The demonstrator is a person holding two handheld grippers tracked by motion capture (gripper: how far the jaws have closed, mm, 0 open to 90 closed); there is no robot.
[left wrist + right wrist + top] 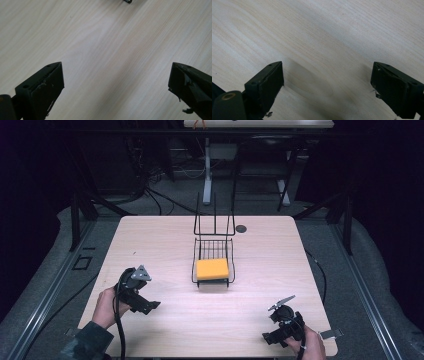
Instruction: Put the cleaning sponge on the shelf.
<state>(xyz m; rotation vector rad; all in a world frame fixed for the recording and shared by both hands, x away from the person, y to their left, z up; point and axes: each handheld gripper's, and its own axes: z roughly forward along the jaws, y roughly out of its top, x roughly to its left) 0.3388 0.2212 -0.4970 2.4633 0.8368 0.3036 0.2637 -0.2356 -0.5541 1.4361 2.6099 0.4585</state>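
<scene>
Over the pale wooden desk (165, 245) we go, and at its middle stands a black wire rack (213, 251), its tall uprights at the far end and its low basket part toward the person. A yellow-orange sponge (212, 269) lies flat in the near end of that basket, touching the wire floor. Just beyond the rack's far right corner sits a small dark round disc (241, 228) on the desk surface.

Down at near left, the left hand (107, 307) grips the left tool (142, 302), grey three-cornered plate on top, cable trailing back toward the sleeve. It hovers well apart from the rack. In the left gripper view its jaws stand wide apart with nothing but bare wood grain between them, and a sliver of dark wire pokes in at the top edge.

Near right, the right hand (310, 346) holds the right tool (272, 332) close to the desk's near edge, also well clear of the rack. The right gripper view shows its jaws spread wide too, bare wood between, their shadow soft on the surface. A small grey tab (331, 334) lies by the desk's near right corner.
</scene>
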